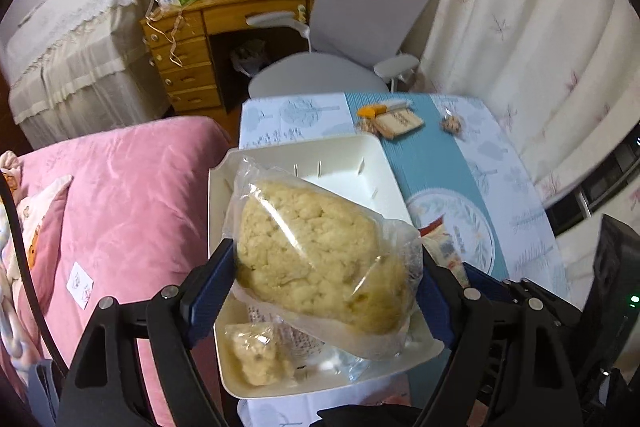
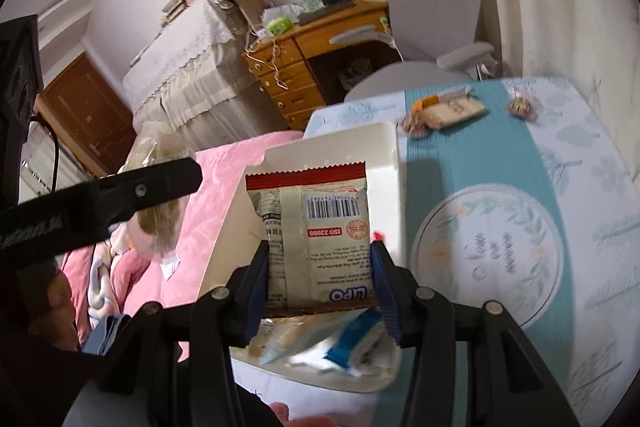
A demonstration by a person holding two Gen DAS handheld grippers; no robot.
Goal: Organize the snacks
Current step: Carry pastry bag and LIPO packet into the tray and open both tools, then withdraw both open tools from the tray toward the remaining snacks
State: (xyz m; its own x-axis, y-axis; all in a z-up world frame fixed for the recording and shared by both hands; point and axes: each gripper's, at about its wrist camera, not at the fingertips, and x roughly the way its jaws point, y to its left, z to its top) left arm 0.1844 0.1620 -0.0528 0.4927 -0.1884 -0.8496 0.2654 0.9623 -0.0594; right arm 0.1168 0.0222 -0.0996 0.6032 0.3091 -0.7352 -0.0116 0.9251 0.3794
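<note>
Left tool (image 1: 326, 279): pinching clear-wrapped pastry (image 1: 316, 255) above white tray (image 1: 304, 151), tabletop's near left. Right tool (image 2: 320, 283): pinching Lipo packet (image 2: 316, 239) over same tray. Risk: slick wrappers slipping; crushed pastry; tools colliding.

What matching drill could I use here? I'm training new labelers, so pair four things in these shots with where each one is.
Things:
1. clear-wrapped pastry
2. LIPO packet
3. white tray
4. beige flat packet

Places:
A. lying at the far end of the table
B. clamped in the right gripper
C. standing at the table's near-left corner, beside the pink bedding
D. clamped in the left gripper, above the tray

Pairs: 1-D, 2-B, 3-C, 4-A
</note>
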